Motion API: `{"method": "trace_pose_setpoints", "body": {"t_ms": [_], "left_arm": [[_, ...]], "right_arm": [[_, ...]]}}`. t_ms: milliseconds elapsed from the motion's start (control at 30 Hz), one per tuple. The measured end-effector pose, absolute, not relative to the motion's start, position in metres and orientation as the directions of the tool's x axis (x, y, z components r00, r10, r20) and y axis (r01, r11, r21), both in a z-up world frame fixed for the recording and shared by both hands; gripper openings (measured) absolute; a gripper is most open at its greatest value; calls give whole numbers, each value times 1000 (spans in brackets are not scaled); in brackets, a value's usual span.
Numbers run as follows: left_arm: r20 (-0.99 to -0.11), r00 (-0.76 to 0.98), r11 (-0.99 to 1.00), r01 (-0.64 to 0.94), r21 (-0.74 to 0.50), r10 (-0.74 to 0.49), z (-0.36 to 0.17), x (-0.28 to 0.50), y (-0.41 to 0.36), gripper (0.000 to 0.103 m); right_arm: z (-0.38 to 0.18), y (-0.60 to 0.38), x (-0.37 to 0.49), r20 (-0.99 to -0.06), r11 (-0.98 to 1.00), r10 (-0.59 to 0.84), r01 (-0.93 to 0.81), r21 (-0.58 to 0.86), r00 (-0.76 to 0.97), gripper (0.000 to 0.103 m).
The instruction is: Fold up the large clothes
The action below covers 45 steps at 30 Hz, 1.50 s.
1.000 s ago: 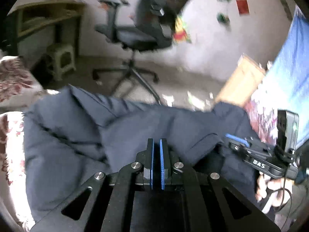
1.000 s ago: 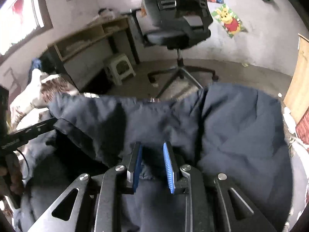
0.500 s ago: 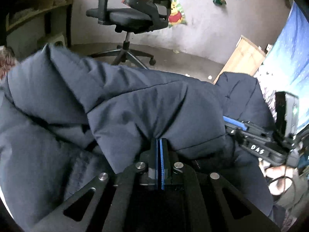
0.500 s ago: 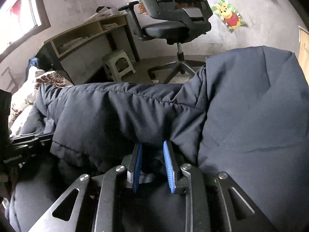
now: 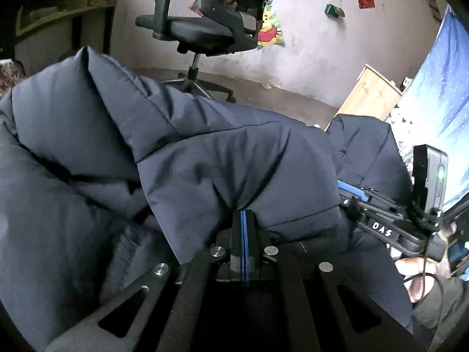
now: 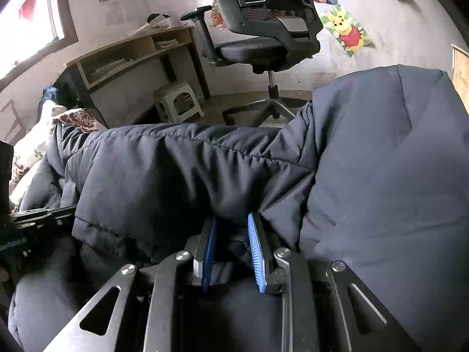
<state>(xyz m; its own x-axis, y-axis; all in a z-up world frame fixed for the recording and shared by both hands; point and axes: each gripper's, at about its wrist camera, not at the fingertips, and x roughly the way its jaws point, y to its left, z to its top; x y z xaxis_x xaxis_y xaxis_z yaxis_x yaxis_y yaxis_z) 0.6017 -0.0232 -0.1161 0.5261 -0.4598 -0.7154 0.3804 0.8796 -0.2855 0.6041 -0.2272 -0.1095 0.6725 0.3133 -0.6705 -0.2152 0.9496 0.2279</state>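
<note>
A large dark navy padded jacket (image 5: 205, 158) fills both views, bunched and lifted in front of the cameras; it also fills the right wrist view (image 6: 366, 170). My left gripper (image 5: 244, 215) is shut on a fold of the jacket near its hem. My right gripper (image 6: 231, 226) has its blue pads a little apart with thick jacket fabric pinched between them. The right gripper's body (image 5: 390, 223) shows at the right of the left wrist view, and the left gripper's body (image 6: 32, 220) at the left of the right wrist view.
A black office chair (image 6: 263, 38) stands on the floor beyond the jacket. A wooden desk (image 6: 129, 55) and a small stool (image 6: 178, 102) are at the left. A floral bed cover (image 6: 32, 143) and a blue starry cloth (image 5: 439, 94) lie at the sides.
Both grippers have lifted the jacket and drawn it nearer. It rose from lying flat to a bulky fold that hides much of the floor. Both grips held.
</note>
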Motion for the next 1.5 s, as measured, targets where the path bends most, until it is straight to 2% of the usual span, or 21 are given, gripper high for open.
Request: {"method": "trace_pose_setpoints", "body": {"t_ms": [233,333,367,433,467,500,567,633,667,733,900,967,1100,1367,1500], "left_arm": [[-733,571,912,376,-165,-369,-119,587,-34,4],[-754,546,919,339,-200,-366,-119,584,-31,4],[-760,532,920,322,-224,-372,-119,583,-29,4],[-761,519,919,282,-277,-389,-116,580,-22,4],[-762,520,921,266,-285,-386,-113,579,-20,5],[-767,521,926,248,-283,-374,-111,577,-19,6],[-768,527,930,232,-284,-365,-104,574,-18,13],[-753,540,926,235,-295,-376,-95,568,-20,38],[-740,548,921,242,-306,-390,-90,564,-21,44],[-717,589,928,231,-294,-373,-76,553,-21,72],[-665,651,930,230,-287,-366,-49,531,-16,77],[-658,671,939,216,-267,-341,-39,521,-13,83],[-630,709,946,192,-261,-318,-25,501,-9,95],[-566,761,945,204,-254,-317,19,457,3,101],[-522,797,951,230,-204,-305,43,423,5,101]], "right_arm": [[-100,-227,600,-677,956,294,-214,202,674,23],[-94,-228,592,-673,953,303,-213,216,675,30],[-90,-229,587,-675,952,306,-207,225,672,37],[-82,-227,574,-666,949,314,-216,227,676,65],[-76,-221,564,-665,951,307,-241,193,681,88],[-71,-214,558,-667,957,283,-251,146,690,97],[-62,-206,547,-655,956,268,-280,88,707,97],[-53,-206,539,-637,955,272,-285,85,721,97],[-47,-209,533,-623,957,273,-275,96,733,97],[-40,-213,527,-610,960,268,-257,107,745,97],[-16,-226,511,-577,973,228,-197,118,785,99],[-5,-232,502,-558,977,211,-165,132,803,103],[14,-237,485,-527,981,189,-138,135,829,103],[49,-238,434,-462,978,204,-161,131,863,103],[65,-237,405,-430,976,215,-179,123,877,103]]}}
